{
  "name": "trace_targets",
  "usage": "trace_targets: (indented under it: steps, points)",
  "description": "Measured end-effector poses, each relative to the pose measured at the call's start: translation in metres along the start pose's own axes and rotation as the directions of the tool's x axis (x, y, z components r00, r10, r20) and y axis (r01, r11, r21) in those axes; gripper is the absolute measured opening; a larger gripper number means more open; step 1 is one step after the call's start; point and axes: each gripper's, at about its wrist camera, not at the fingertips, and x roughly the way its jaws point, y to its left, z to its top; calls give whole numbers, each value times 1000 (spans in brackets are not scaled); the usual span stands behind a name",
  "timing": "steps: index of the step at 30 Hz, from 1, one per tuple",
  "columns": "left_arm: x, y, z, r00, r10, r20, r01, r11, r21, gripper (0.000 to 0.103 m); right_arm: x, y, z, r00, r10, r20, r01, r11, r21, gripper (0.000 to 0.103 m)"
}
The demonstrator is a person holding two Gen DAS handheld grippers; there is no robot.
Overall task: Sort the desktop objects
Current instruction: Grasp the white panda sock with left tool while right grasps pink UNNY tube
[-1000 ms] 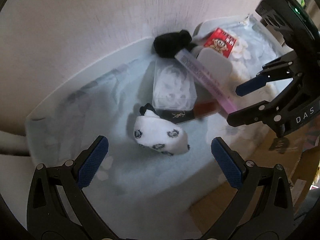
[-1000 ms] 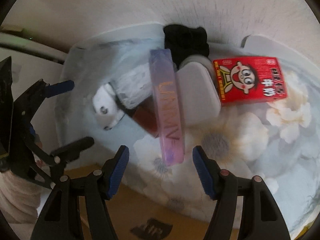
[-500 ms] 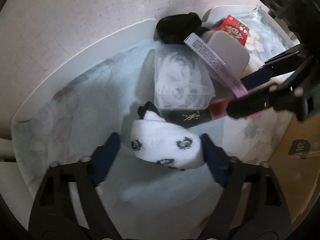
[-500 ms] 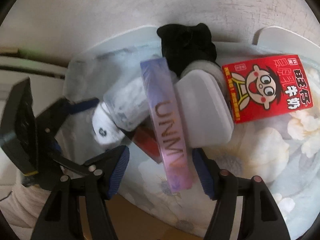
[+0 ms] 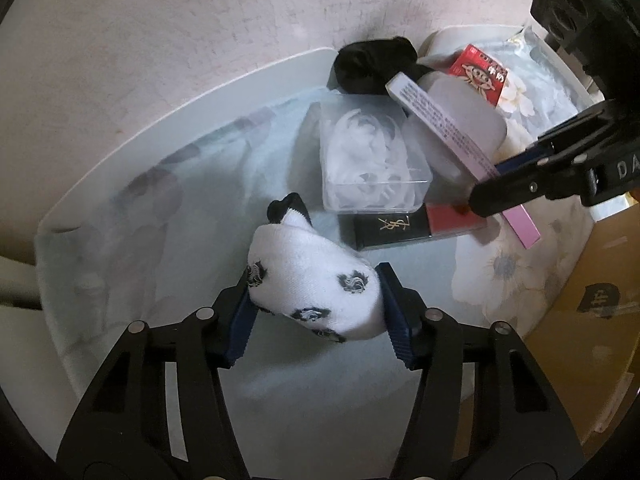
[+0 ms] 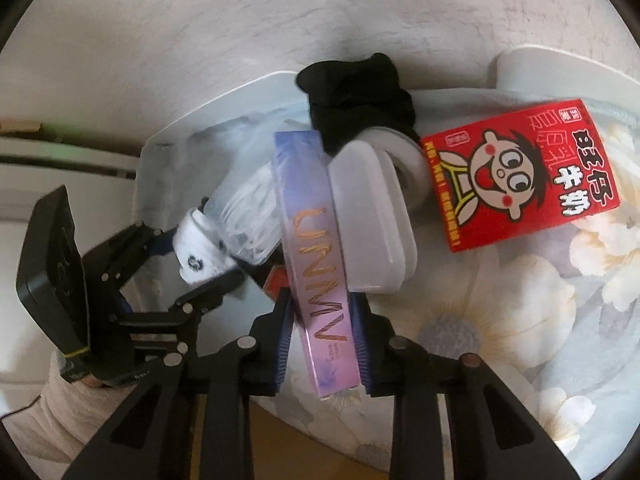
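Observation:
My left gripper [image 5: 316, 312] is shut on a rolled white sock [image 5: 312, 280] with dark motifs, on the pale cloth of a white tray [image 5: 200, 100]. The sock also shows in the right wrist view [image 6: 198, 236], held by the left gripper [image 6: 192, 264]. My right gripper [image 6: 320, 344] is shut on the near end of a long pink-purple box [image 6: 316, 240] marked UNNY; the box [image 5: 448, 128] leans over a frosted case [image 6: 372, 216]. The right gripper [image 5: 504, 184] enters the left wrist view from the right.
A clear plastic box [image 5: 368, 156], a black and red YSL box [image 5: 400, 228], a black sock [image 6: 360, 96] and a red milk carton [image 6: 516, 176] lie in the tray. A wall stands behind. A brown cardboard box [image 5: 592, 292] lies to the right.
Both grippers moved forward and closed: the left on the white sock, the right on the pink-purple box. Both were open a second ago.

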Motion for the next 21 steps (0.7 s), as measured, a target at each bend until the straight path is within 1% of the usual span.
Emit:
trace_targets:
  steps: [5, 13, 16, 21]
  points:
    - [-11, 1, -4, 1000, -2, 11, 2, 1000, -15, 54, -10, -9, -11, 1000, -12, -17, 12, 1000, -6, 24]
    - [-33, -1, -5, 999, 14, 42, -13, 1000, -23, 54, -44, -19, -25, 1000, -17, 23, 17, 1000, -5, 24]
    - [-50, -4, -2, 998, 25, 65, -23, 999, -25, 54, -61, -17, -29, 999, -13, 48, 14, 1000, -8, 24]
    - [-91, -10, -2, 992, 64, 107, -63, 998, -16, 54, -94, -5, -40, 995, 2, 100, 1, 1000, -28, 24]
